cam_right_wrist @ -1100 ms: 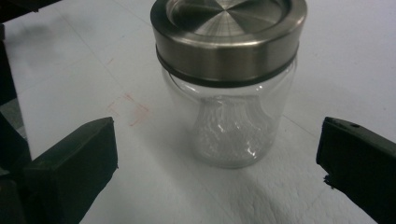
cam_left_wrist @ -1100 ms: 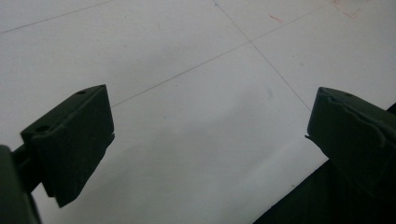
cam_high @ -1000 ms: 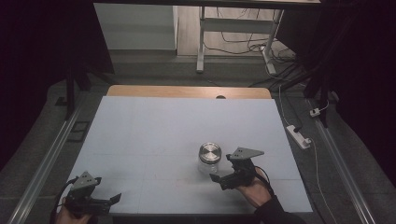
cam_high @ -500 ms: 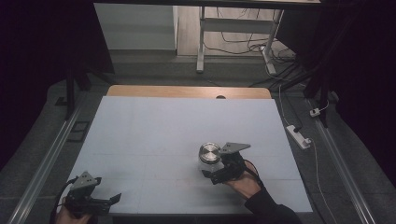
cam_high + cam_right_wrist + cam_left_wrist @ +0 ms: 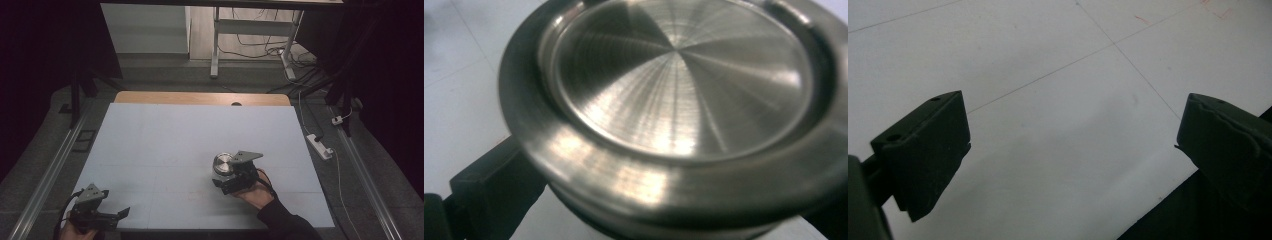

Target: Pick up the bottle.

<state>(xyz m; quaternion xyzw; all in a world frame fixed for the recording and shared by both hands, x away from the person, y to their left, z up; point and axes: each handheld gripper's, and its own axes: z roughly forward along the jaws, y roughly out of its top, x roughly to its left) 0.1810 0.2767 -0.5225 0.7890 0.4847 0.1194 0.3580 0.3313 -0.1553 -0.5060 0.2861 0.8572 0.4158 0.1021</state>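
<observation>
In the high view, a round metal tin (image 5: 222, 163) with a shiny silver lid stands upright on the pale table (image 5: 165, 145), right of centre and toward the near edge. It is shut, so what it holds cannot be told. The right gripper (image 5: 224, 176) comes at it from the near side, held in a hand (image 5: 256, 192), and its black jaws reach around the lower body of the tin; its grey plate sits just beside the lid. Whether the jaws press the tin cannot be told from here. The left gripper (image 5: 119, 215) lies at the near left corner of the table, well apart from the tin, its jaws pointing right.

In the left gripper view, the two black jaws stand wide apart with nothing between them, above bare white table (image 5: 1058, 115) crossed by thin lines; a dark table edge cuts the lower right corner.

In the right gripper view, the tin (image 5: 679, 110) is very close: a brushed steel lid with a recessed disc and a raised rim, bright streaks fanning from its centre. One black jaw lies against the side below the rim at lower left, the other just shows at lower right; the tin sits between them, though a firm grip cannot be told.
</observation>
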